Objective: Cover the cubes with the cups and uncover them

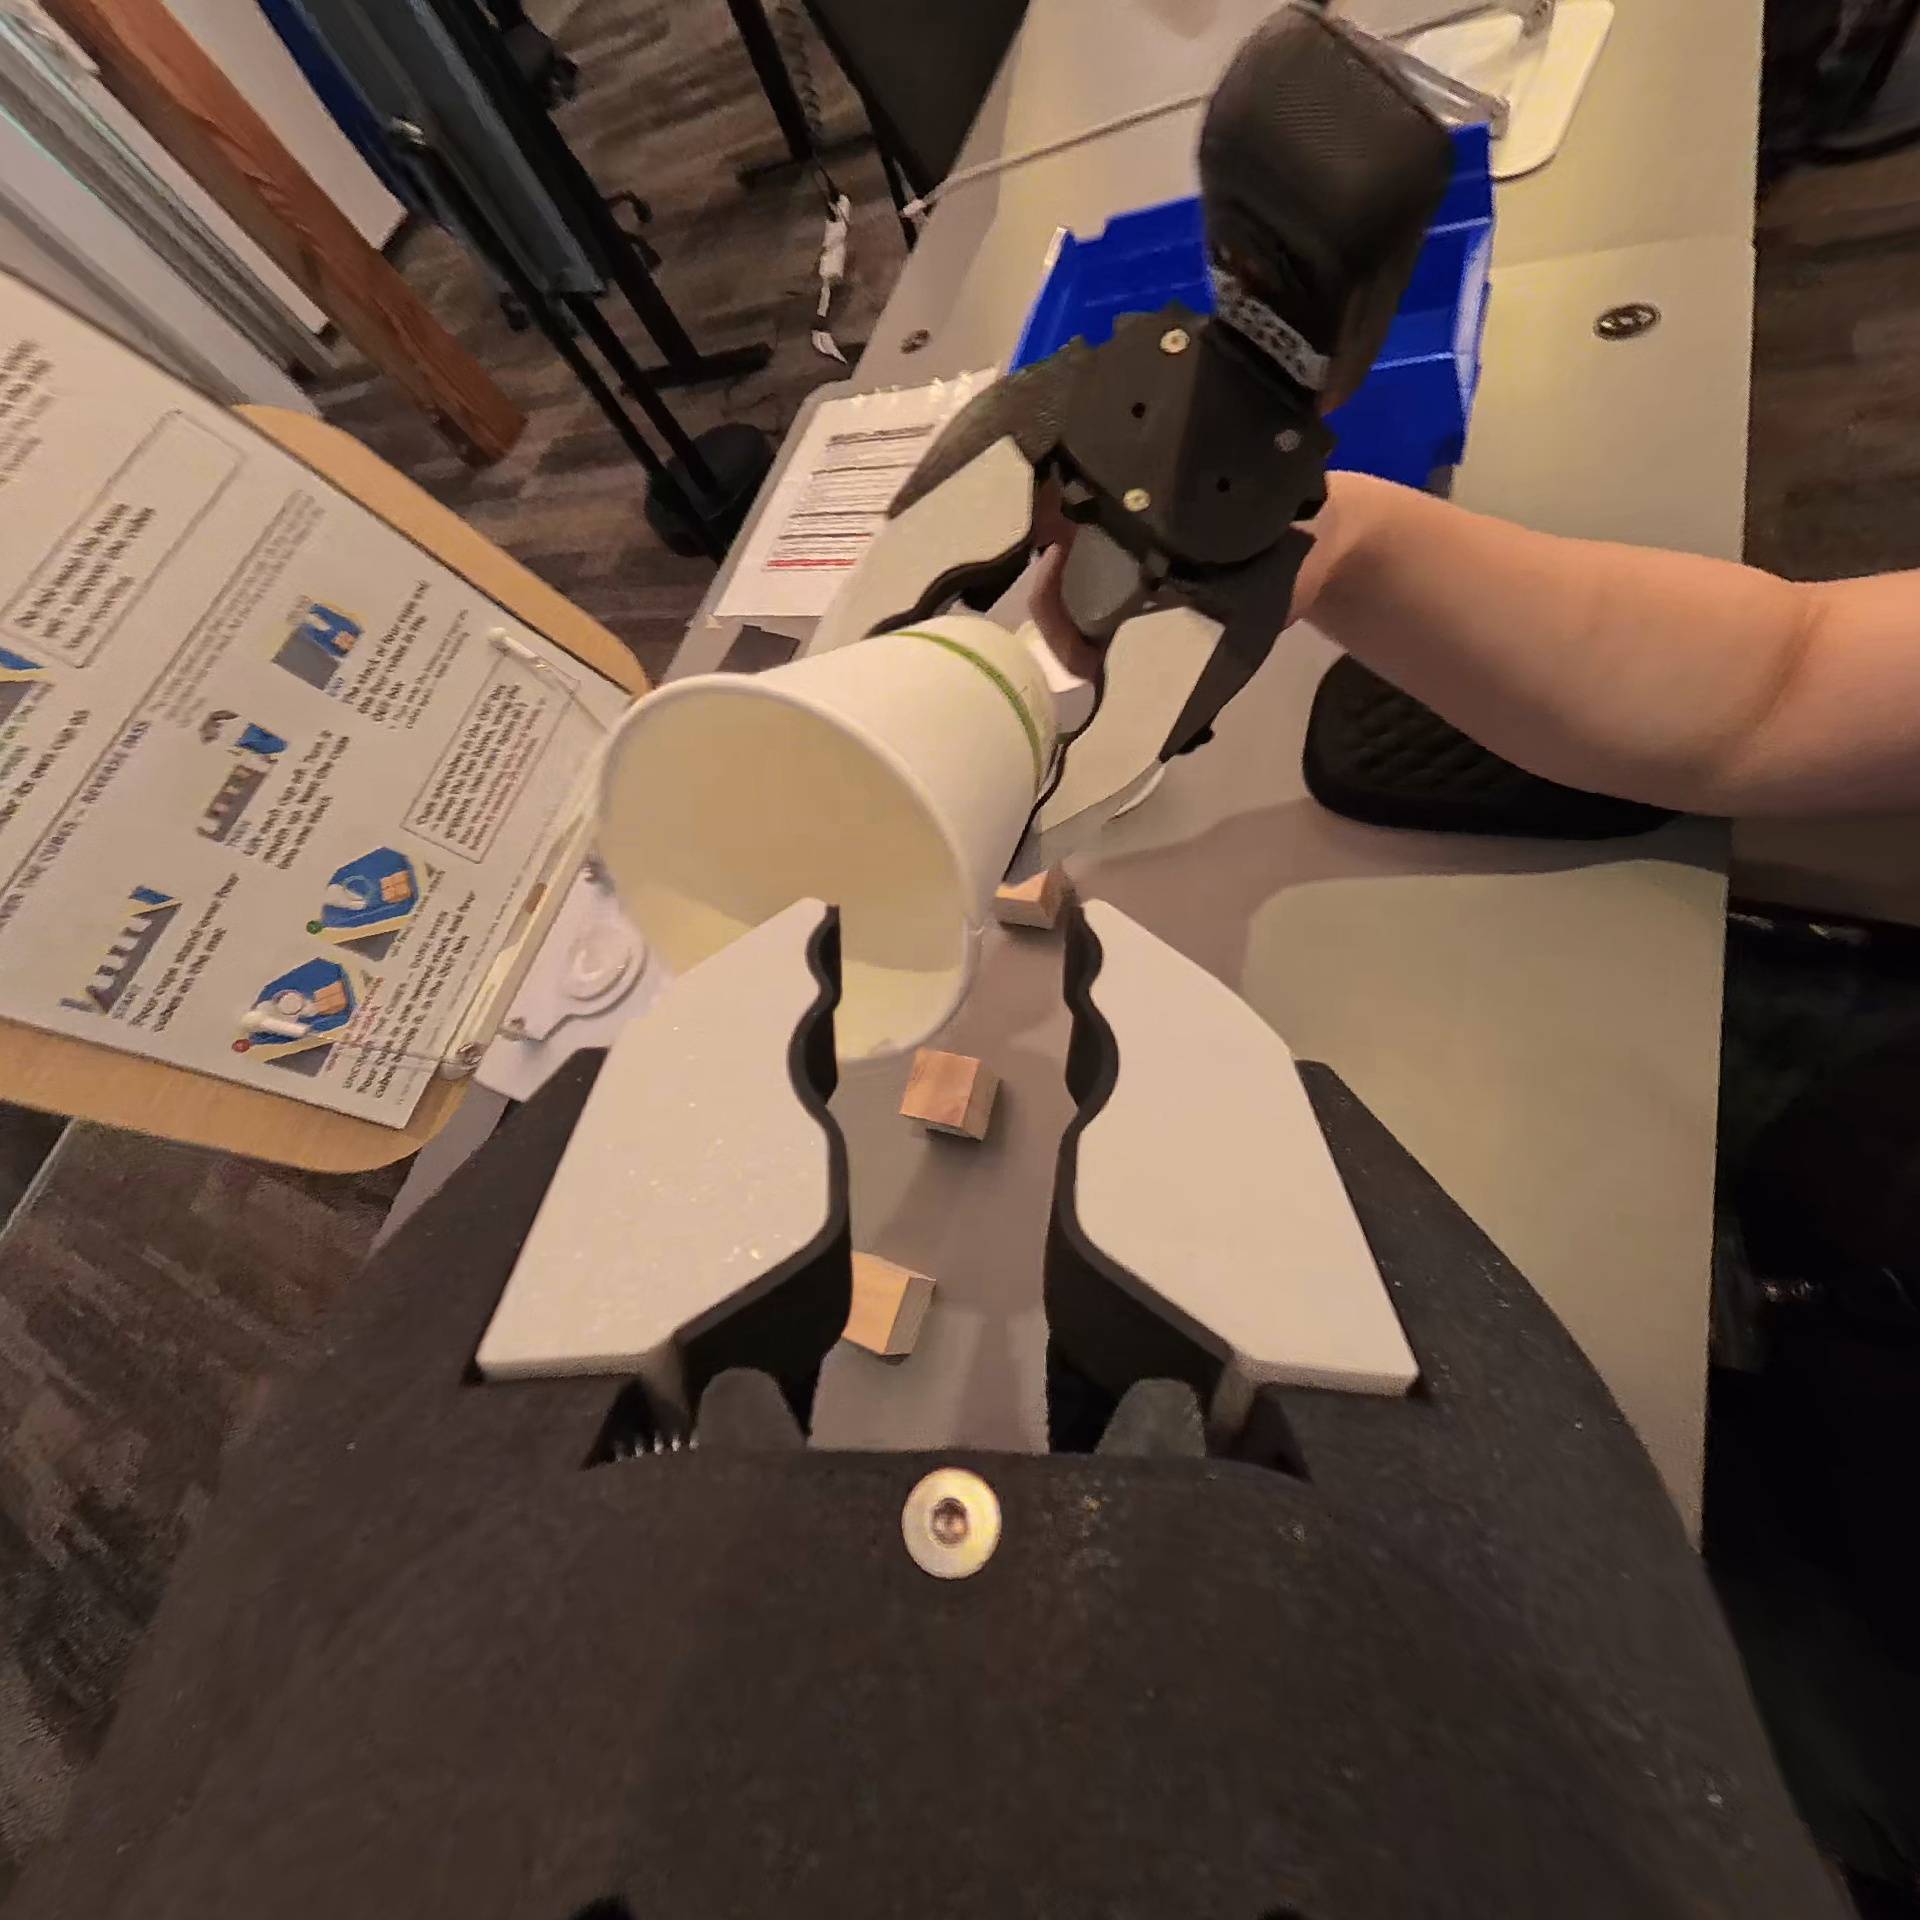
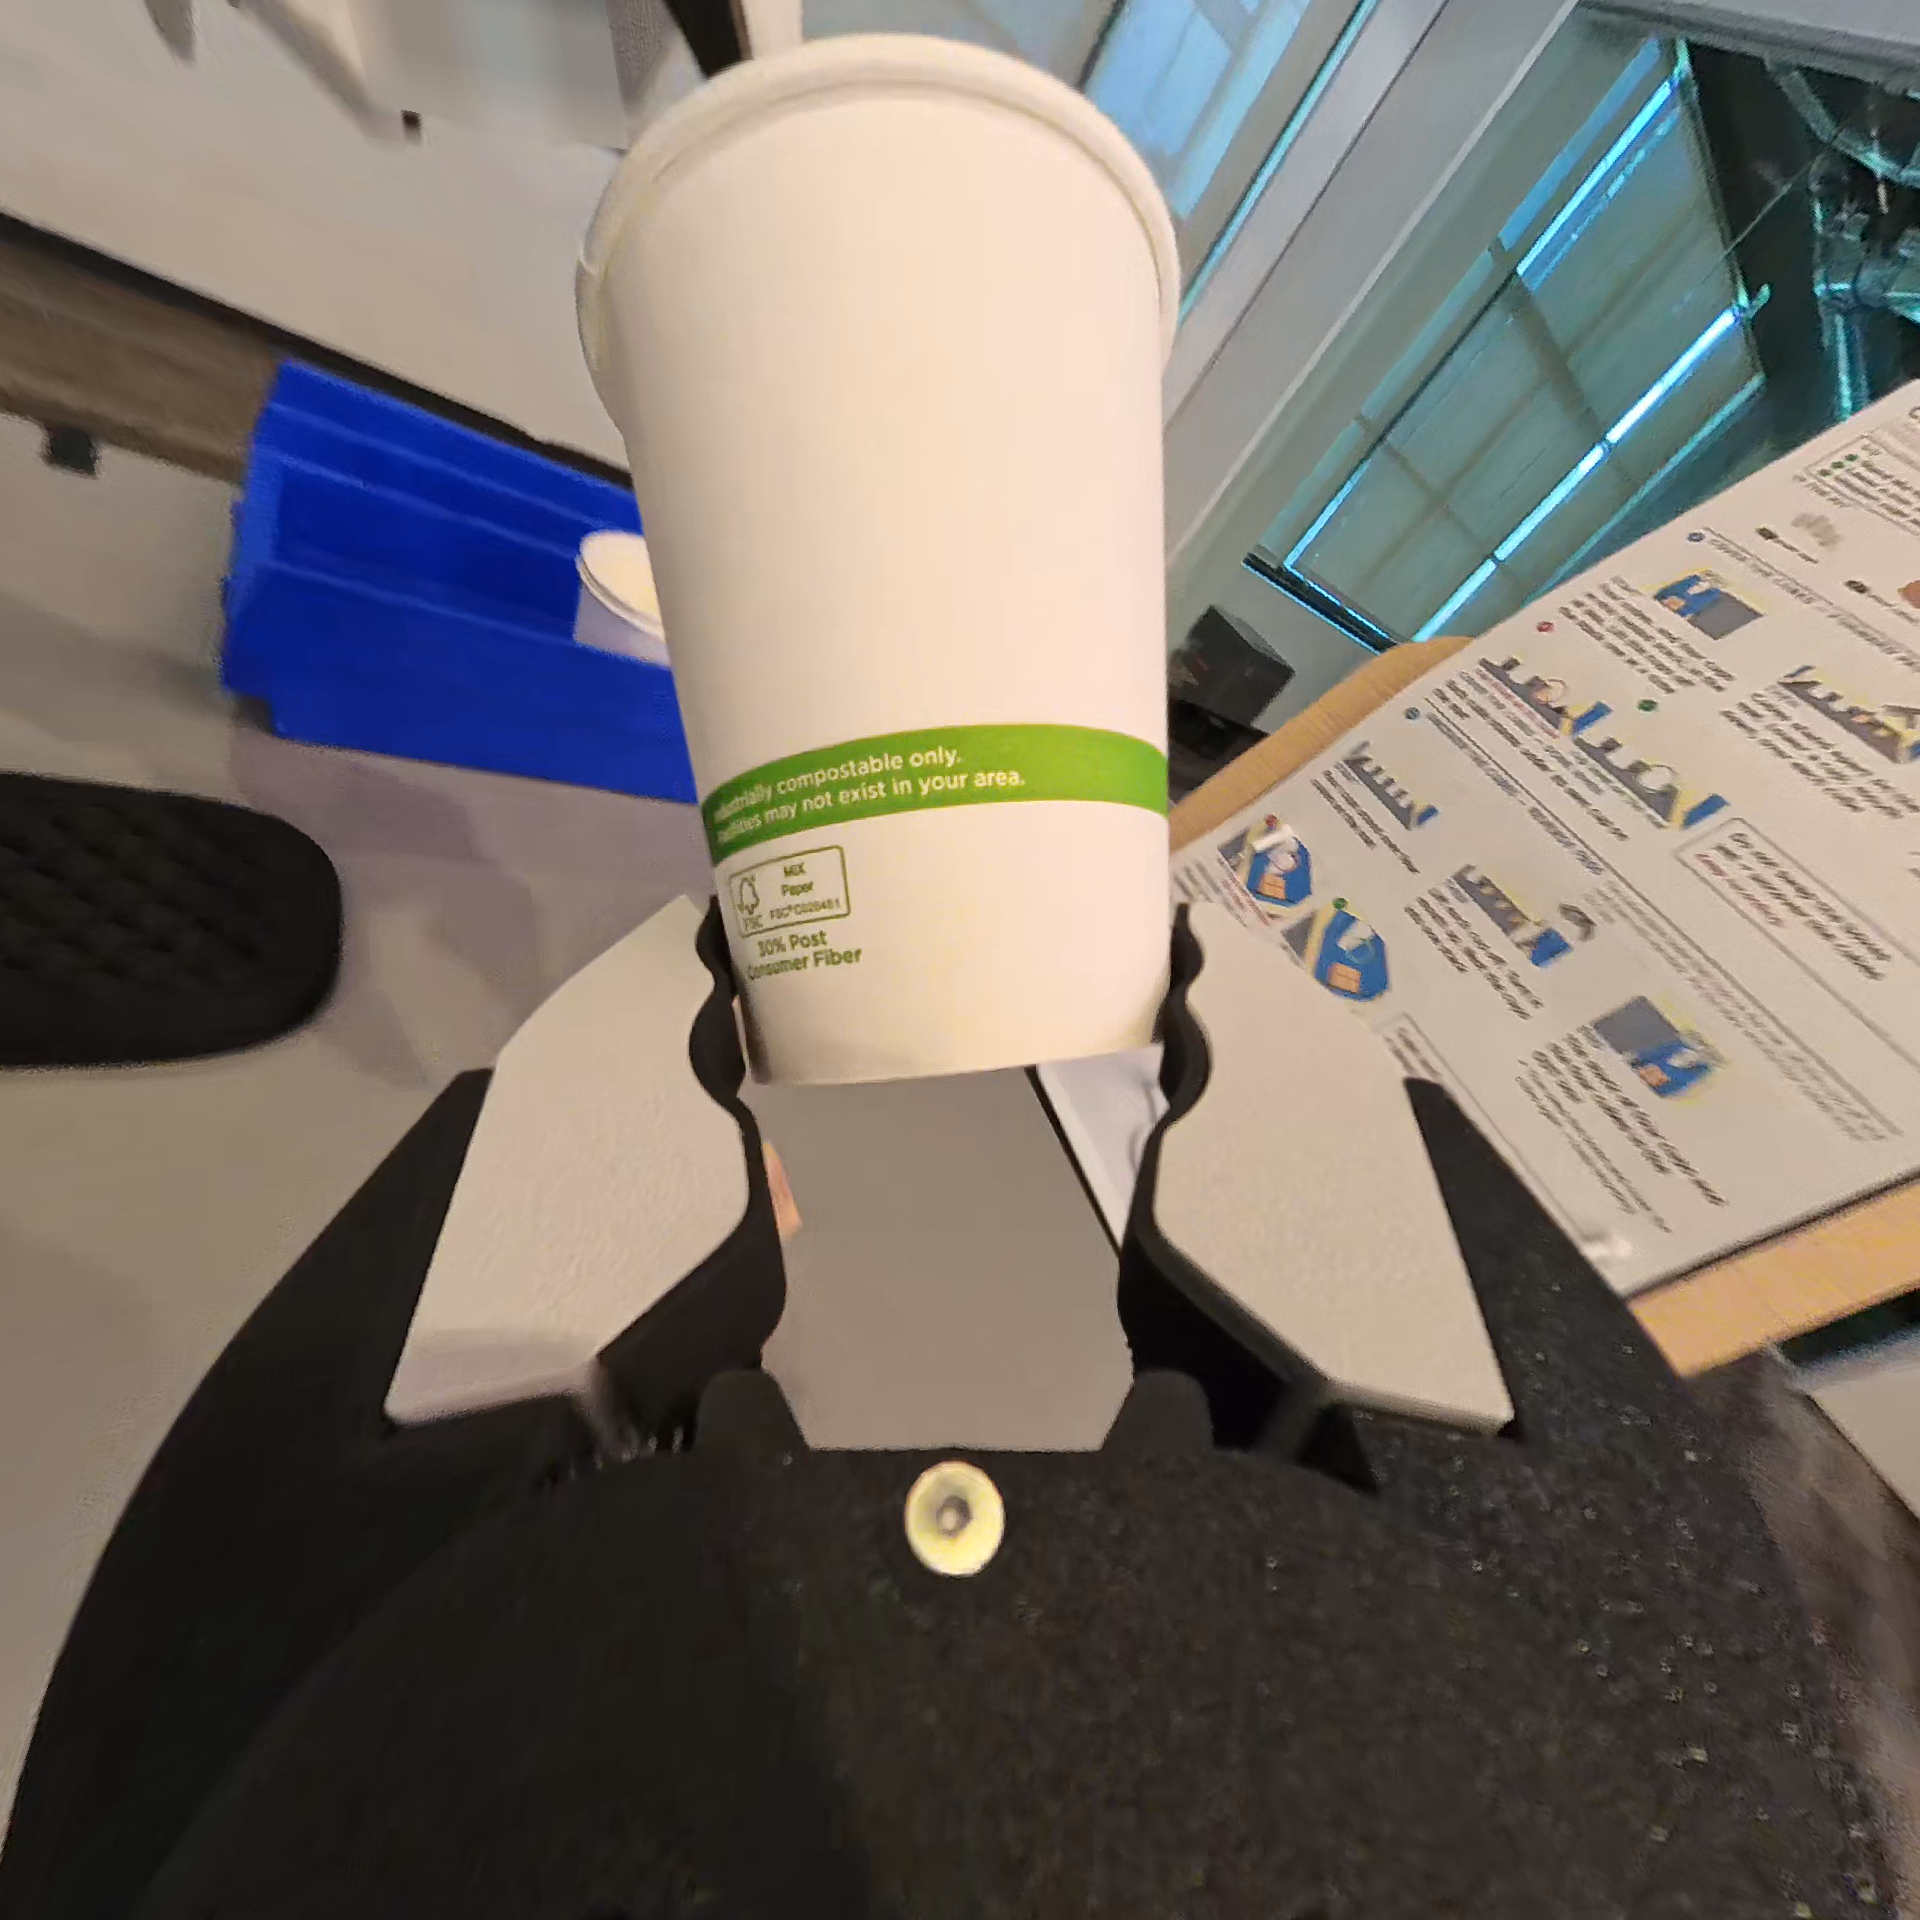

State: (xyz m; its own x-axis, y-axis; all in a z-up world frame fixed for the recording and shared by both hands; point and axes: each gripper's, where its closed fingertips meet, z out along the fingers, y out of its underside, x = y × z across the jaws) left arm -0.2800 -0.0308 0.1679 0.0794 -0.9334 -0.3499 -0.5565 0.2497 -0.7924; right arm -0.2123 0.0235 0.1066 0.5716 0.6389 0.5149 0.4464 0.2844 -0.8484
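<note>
My right gripper [image 2: 956, 997] is shut on the base of a white paper cup [image 2: 904, 571] with a green band. In the left wrist view this cup [image 1: 821, 790] is held tilted in the air, mouth toward me, by the right gripper [image 1: 1060, 665]. Three wooden cubes [image 1: 951, 1091] [image 1: 888, 1304] [image 1: 1029, 899] lie uncovered in a row on a dark grey mat [image 1: 997, 997]. My left gripper [image 1: 951, 935] is open and empty above the mat, with the cubes showing between its fingers. A sliver of a cube [image 2: 779, 1195] shows beside the right gripper's left finger.
A blue bin [image 2: 436, 603] stands at the back of the grey table with another white cup [image 2: 618, 582] in it; it also shows in the left wrist view [image 1: 1423, 312]. An instruction sheet on a wooden board [image 1: 260, 779] lies left of the mat. A black mesh pad [image 1: 1434, 769] lies right.
</note>
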